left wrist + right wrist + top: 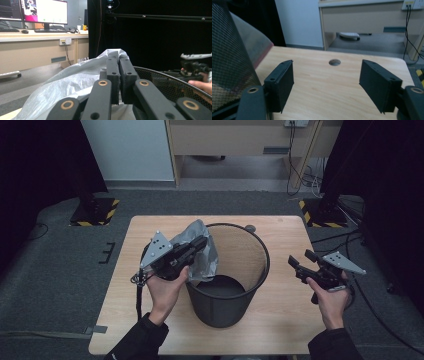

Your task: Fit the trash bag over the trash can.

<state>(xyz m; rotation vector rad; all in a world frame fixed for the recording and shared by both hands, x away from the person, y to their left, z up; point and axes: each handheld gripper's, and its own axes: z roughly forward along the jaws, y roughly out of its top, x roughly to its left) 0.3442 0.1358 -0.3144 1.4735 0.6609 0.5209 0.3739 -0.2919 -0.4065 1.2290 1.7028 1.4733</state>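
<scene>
A black mesh bin [266,270] stands upright in the middle of the wooden table [145,320]. A crumpled grey plastic bag [197,232] hangs over the bin's left rim, partly down inside it. My left gripper [202,241] is at that rim, its jaws pressed together on the bag's upper edge. In the left gripper view the shut gripper [118,62] has the bag [70,82] bunched around it and the bin's mesh [160,82] to the right. My right gripper [301,258] hovers right of the bin, open and empty. In its own view the right gripper [327,82] is over bare wood, with the bin's wall [227,50] at left.
A round cable hole [334,62] sits near the table's far edge. Beyond the table are a pale desk [240,140], hanging cables [300,170] and two dark stands on yellow-black striped bases [95,212]. Grey carpet surrounds the table.
</scene>
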